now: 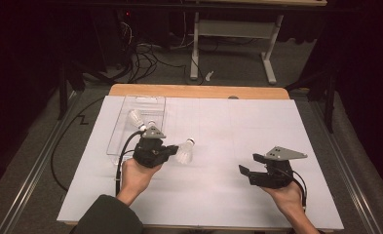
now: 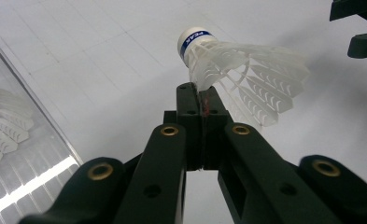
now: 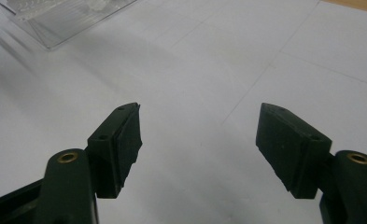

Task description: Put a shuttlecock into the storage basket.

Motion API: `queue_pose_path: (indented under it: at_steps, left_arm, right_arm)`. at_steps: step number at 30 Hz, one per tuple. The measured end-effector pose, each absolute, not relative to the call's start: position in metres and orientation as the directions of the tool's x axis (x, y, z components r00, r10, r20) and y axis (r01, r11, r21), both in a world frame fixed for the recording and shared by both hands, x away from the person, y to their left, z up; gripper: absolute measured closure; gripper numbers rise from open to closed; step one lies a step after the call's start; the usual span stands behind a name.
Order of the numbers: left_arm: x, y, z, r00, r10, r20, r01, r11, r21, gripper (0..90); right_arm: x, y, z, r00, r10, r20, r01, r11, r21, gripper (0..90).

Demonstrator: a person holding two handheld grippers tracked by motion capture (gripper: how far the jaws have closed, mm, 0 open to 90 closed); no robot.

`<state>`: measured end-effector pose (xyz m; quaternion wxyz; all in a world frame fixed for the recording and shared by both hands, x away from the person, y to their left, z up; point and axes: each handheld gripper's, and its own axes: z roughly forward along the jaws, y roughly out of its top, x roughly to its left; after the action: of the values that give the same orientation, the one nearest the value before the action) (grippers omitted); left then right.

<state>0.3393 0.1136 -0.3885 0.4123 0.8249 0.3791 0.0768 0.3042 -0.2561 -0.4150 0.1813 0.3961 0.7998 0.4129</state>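
Left gripper [image 1: 172,149] sits left of centre in the high view, jaws clamped tight on a white shuttlecock [image 1: 185,152]. In the left gripper view the pinch is on the edge of the plastic skirt, just below the cork; shuttlecock [image 2: 239,67] sticks out past the jaw tips toward the upper right of the frame, cork with blue band up, skirt fanning right. It looks held off the white table cover [image 1: 218,126], though the gap under it is hard to read.

Right gripper [image 1: 250,164] is at lower right of the high view, jaws spread wide, nothing between them. Right gripper view confirms: both pads bare, plain white cover beneath, gripper [image 3: 197,140] aimed toward the clear tray [image 3: 64,18] in the upper left corner.

Clear tray [image 1: 115,141] lies upper left of centre in the high view, just behind the left gripper. One more shuttlecock [image 1: 136,118] lies inside it; its feathers show through the tray wall at the left edge of the left gripper view.

Progress, as a judgement: one shuttlecock is out of the tray and in hand, one left inside. Whether the held one goes to the right gripper or down onto the cover, cannot tell. Roughly half done.
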Motion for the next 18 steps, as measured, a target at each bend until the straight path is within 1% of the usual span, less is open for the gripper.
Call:
queue_pose_path:
  at_steps: [18]
  left_arm:
    - [0.338, 0.126, -0.379, 0.699, 0.691, -0.184, 0.553, -0.358, 0.753, 89.8]
  right_arm:
    - [0.291, -0.273, -0.424, -0.609, 0.792, 0.05, 0.44, 0.284, 0.852, 28.7]
